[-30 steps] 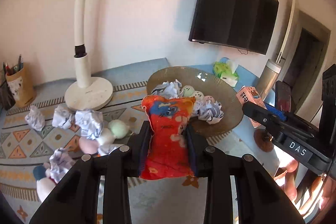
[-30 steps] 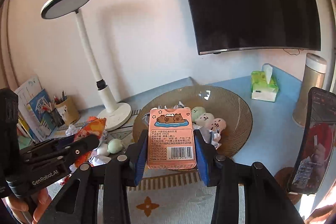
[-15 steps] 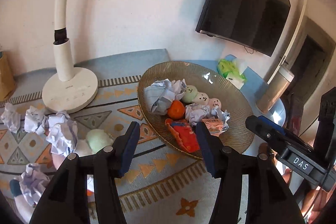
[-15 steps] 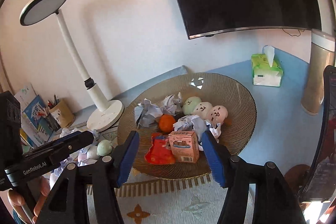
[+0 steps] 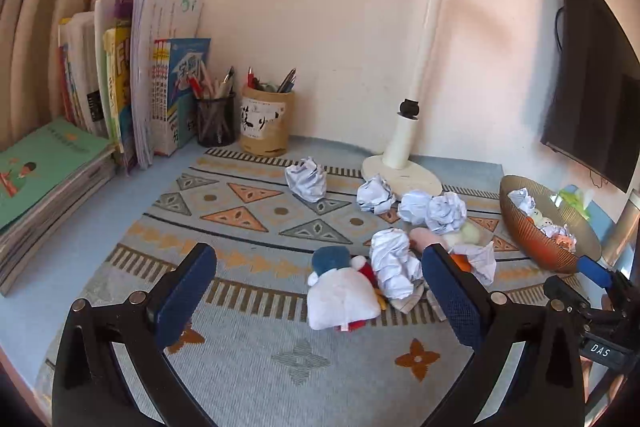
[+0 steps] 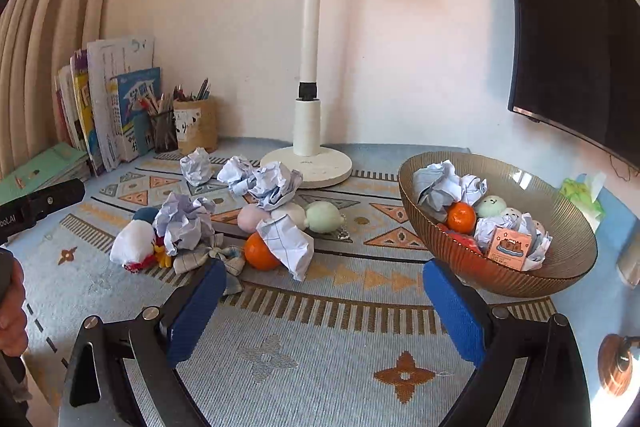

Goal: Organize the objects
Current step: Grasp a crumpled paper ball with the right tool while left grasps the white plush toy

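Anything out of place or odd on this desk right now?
Yes: crumpled paper balls, an orange and a plush toy lie scattered on the mat instead of in the bowl.

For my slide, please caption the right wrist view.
Open right tongs face a glass bowl of collected items; crumpled paper remains on the mat.

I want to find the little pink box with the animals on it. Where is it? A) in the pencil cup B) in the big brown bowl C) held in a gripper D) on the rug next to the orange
B: the pink box sits inside the brown bowl, beside crumpled paper and an orange.
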Demonstrator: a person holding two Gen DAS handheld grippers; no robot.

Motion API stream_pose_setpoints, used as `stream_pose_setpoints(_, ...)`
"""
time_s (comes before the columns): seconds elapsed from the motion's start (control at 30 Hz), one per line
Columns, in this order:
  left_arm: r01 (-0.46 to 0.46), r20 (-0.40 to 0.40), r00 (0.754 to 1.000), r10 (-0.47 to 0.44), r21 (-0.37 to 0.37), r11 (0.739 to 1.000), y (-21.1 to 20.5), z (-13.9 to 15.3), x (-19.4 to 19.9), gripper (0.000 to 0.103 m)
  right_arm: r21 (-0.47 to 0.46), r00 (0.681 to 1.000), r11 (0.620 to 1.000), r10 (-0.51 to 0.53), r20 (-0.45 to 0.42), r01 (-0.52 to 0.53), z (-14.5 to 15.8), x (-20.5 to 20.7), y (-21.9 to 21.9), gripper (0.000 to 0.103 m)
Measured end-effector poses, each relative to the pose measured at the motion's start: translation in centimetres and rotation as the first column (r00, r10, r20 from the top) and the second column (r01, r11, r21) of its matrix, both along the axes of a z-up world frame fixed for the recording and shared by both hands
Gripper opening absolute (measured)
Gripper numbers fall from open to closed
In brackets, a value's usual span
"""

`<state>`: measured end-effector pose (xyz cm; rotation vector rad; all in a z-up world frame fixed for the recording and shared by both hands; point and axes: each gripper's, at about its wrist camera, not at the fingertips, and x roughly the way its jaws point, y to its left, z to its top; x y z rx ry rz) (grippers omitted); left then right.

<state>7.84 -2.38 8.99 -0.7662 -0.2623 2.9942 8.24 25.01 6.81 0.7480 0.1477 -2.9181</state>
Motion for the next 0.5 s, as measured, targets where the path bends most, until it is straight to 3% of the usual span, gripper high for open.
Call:
stream_pose_setpoints(0.13,0.058,0.054,0.997,-0.063,0.086,0.995,-1.6,-2.8,-1.4,0.102,-0.027,0.997,0.999,-0.025,0.073,0.027,-0.9,-1.5,0.8,0.101)
stream_pose_setpoints(0.3,0.076,0.151,0.984,-0.091,0.099,0.992,-1.2,-3.9,-3.0,0.102,-0.126,0.974,0.984,-0.1,0.204,0.128,-2.1,-3.5,3.4,0.103)
stream_pose_setpoints(0.5,0.062,0.251,0.964,-0.084,0.094,0.994,-1.0,-5.0,-3.9,0.102,-0.091,0.972,0.988,-0.107,0.208,0.128,-2.3,-3.2,2.8,0.103)
